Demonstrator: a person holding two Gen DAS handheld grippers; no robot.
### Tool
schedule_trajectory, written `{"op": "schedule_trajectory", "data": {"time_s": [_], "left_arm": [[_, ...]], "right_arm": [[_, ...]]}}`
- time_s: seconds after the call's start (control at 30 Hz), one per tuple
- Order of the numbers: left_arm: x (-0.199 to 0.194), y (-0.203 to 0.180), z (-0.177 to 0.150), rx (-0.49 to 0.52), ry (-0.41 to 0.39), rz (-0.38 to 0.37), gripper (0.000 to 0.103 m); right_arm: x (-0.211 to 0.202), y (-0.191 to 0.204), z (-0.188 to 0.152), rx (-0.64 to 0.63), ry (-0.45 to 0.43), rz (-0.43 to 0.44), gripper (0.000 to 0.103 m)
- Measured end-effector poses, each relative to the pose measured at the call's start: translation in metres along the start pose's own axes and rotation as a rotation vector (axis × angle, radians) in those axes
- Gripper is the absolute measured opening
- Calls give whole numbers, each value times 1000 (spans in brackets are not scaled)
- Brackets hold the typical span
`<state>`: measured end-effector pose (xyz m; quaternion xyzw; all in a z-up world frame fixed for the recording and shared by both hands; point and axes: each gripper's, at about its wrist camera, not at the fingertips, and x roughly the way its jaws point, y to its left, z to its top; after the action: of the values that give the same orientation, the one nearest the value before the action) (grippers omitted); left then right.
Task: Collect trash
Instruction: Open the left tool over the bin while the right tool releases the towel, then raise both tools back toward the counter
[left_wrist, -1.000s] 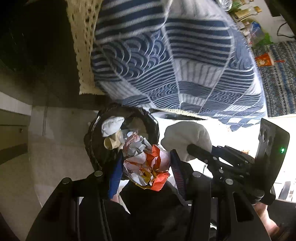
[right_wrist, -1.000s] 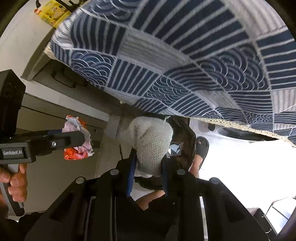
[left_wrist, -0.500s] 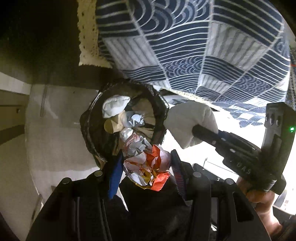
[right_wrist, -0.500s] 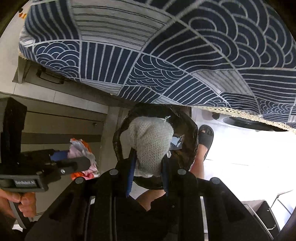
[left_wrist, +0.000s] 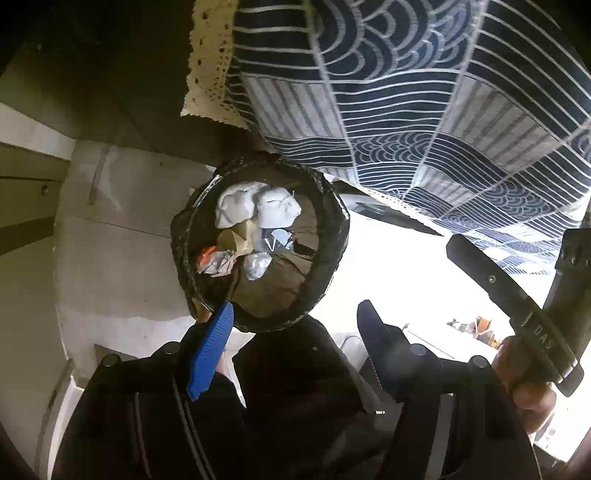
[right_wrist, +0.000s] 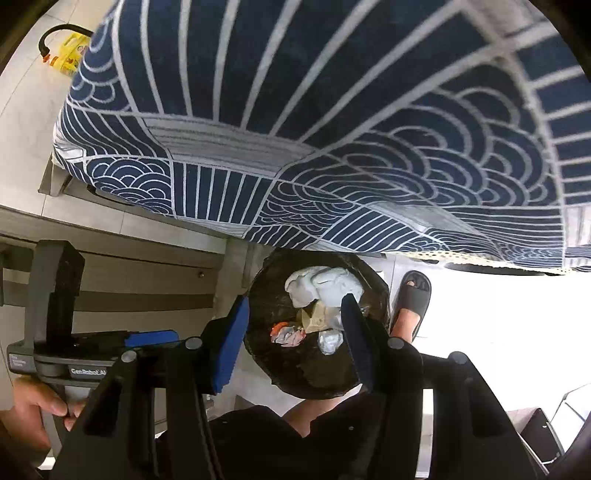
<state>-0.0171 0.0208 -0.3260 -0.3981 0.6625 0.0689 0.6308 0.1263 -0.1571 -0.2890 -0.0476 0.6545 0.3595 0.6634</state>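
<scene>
A round bin lined with a black bag (left_wrist: 332, 236) stands on the floor below both grippers; it also shows in the right wrist view (right_wrist: 266, 354). Inside lie two white crumpled wads (left_wrist: 258, 208) (right_wrist: 325, 286), an orange and white crumpled wrapper (left_wrist: 216, 258) (right_wrist: 288, 334), a small grey wad (left_wrist: 256, 266) and tan paper. My left gripper (left_wrist: 295, 332) is open and empty above the bin's near rim. My right gripper (right_wrist: 295, 321) is open and empty right above the bin.
A blue and white wave-pattern tablecloth (left_wrist: 406, 92) hangs over the bin's far side. Grey cabinet fronts (right_wrist: 129, 273) are on the left. A foot in a black slipper (right_wrist: 412, 299) stands right of the bin. A yellow object (right_wrist: 68, 51) lies far left.
Both grippers have opened. The orange and white wrapper dropped from the left one and the white wad from the right one; both now lie in the bin.
</scene>
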Motion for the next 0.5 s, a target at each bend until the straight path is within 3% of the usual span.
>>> {"op": "schedule_trajectory", "data": {"time_s": [0.3,0.33,0.37,0.5], "left_arm": [[-19,-13,-11,49,-39,17,67],[-22,-14,-12,53,-48,19,70],[-27,-16,-14,61,-58,17,78],[-46,-25,-19,106,-103,8,80]], "right_arm": [[-26,6,-12,1,-50,-12,59],[-30,7,-13,1,-60,-10,60],[-37,8,-14,1,-71,-12,60],[-61,13,-19,2,-116,-23,60]]}}
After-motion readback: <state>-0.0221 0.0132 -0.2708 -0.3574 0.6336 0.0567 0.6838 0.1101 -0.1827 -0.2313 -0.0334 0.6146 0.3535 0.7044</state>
